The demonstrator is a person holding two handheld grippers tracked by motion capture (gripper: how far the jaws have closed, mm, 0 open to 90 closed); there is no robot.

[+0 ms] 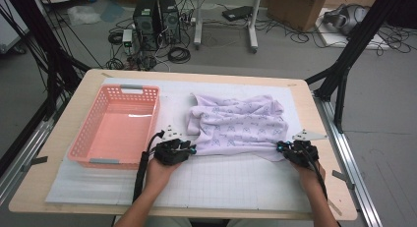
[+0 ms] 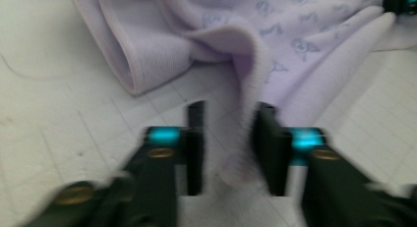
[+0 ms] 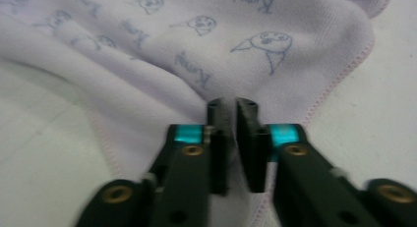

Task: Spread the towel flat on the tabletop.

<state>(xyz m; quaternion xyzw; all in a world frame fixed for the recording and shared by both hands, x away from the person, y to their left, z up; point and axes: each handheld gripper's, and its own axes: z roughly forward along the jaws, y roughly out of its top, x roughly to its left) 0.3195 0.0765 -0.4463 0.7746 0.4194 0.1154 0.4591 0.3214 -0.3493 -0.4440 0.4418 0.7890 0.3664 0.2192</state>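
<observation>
Lavender cloth (image 1: 236, 125), printed with small animal faces, lies rumpled on the white gridded mat (image 1: 231, 185) toward the bench's right half, beside the empty pink basket (image 1: 101, 161) at the left edge. From the high view, the left gripper (image 1: 189, 149) sits at the cloth's near left corner and the right gripper (image 1: 281, 147) at its near right corner, both low at the hem.

In the left gripper view, the left gripper (image 2: 230, 148) stands roughly half open, a ribbed fold of the cloth (image 2: 295, 50) hanging between the jaws; the pads do not appear to press on it.

In the right gripper view, the right gripper (image 3: 235, 146) is closed to a narrow slit at the stitched edge of the cloth (image 3: 147, 55), with fabric pinched in it.

My worry is the uneven hold: if both hands lift now, the left corner could slide free and the cloth would swing from one corner, bunching or dragging across the mat instead of spreading flat.
</observation>
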